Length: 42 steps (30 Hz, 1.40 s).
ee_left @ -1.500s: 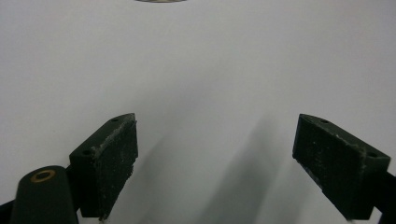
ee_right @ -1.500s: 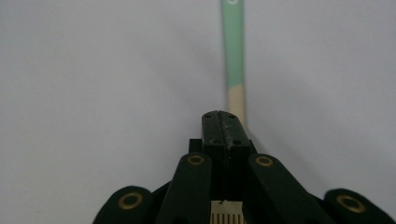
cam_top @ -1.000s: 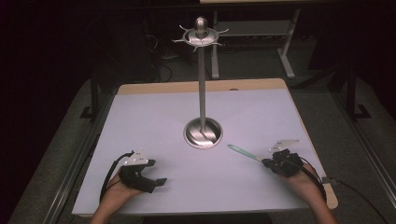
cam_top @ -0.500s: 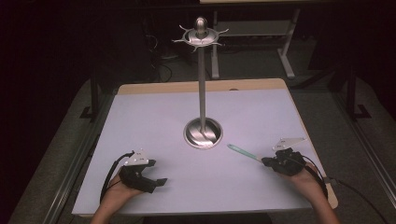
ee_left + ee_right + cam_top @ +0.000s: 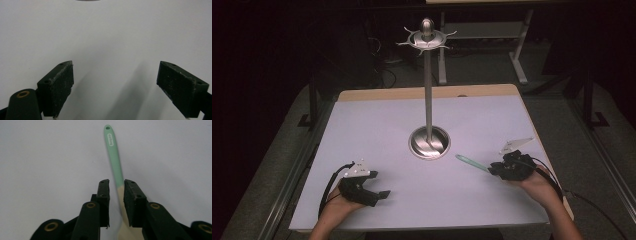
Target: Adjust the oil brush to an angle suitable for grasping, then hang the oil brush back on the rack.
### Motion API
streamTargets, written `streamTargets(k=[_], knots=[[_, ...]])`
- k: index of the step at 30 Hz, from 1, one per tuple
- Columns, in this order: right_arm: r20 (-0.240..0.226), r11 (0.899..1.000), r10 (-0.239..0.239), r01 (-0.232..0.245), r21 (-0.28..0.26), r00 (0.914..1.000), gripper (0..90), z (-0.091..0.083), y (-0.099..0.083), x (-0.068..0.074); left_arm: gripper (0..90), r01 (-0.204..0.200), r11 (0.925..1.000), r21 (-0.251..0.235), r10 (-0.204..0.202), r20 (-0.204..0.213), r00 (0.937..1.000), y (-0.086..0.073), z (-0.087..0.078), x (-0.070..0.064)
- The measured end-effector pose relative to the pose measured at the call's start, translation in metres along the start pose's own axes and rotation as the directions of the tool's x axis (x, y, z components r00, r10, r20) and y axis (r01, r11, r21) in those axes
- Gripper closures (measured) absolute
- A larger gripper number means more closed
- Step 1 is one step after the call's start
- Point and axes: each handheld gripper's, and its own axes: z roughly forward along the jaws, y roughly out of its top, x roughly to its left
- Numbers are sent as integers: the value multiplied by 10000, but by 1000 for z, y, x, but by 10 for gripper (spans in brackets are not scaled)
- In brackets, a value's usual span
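A mint-green utensil handle (image 5: pixel 471 163) with a hole at its tip points toward a tall metal hanging stand (image 5: pixel 428 100), whose round base (image 5: pixel 429 142) sits mid-table. My right gripper (image 5: pixel 493 170) is shut on the utensil near the front right. In the right gripper view the handle (image 5: pixel 113 152) runs forward from between the black jaws of that gripper (image 5: pixel 117 182), turning cream-coloured where they hold it. My left gripper (image 5: pixel 379 196) rests at the front left, open. In the left gripper view, the gripper (image 5: pixel 116 75) has only bare white table between its jaws.
The stand's top (image 5: pixel 427 37) carries a ring of short hooks, high above the white tabletop (image 5: pixel 377 130). Dark floor, cables and table legs (image 5: pixel 517 60) lie beyond the far edge. A metal rail (image 5: pixel 297 170) runs along the left side.
The right gripper has shifted slightly farther from the front edge with the utensil still in it. The left gripper has stayed put.
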Motion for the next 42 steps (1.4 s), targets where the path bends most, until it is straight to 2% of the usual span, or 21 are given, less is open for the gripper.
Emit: streamTargets(k=[3, 7, 11, 17, 26, 28, 33, 36, 38, 42], knots=[[-14, 9996, -146, 146, 229, 9999, 681, 1, 8, -3, 137, 30, 10000, 8, -30, 54, 10000, 0, 1, 0], [-141, 9976, -321, 329, 610, 9994, 670, 3, 18, -6, 137, 89, 10000, -4, -89, 78, 9999, 0, 1, 0], [-339, 9907, -659, 695, 1172, 9973, 670, 8, 29, -8, 137, 38, 10000, 39, -39, 82, 10000, 0, 0, 0], [-609, 9700, -1192, 1293, 2057, 9910, 670, 18, 47, -8, 137, 19, 10000, 68, -20, 108, 9999, 0, 1, 0], [-926, 9413, -1654, 1852, 2823, 9819, 678, 39, 67, -5, 137, 27, 10000, 78, -28, 134, 9999, -1, 1, 0], [-941, 9295, -1813, 2018, 3088, 9789, 685, 44, 71, -4, 137, -24, 10000, 81, 22, 146, 9999, 0, 1, 0], [-990, 9106, -1875, 2107, 3556, 9773, 690, 54, 78, -3, 137, -2, 10000, 82, 1, 150, 9999, -1, 0, 0], [-1096, 9076, -1926, 2195, 3580, 9751, 701, 60, 82, -2, 137, -2, 10000, 66, 1, 156, 9999, -1, 0, 0], [-1043, 8978, -1884, 2143, 3846, 9765, 701, 65, 83, -1, 137, -14, 10000, 67, 13, 160, 9999, -1, 0, 0], [-1153, 8878, -1892, 2200, 4043, 9752, 724, 71, 86, -1, 137, 2, 10000, 73, -4, 165, 9999, -1, 0, 0]])
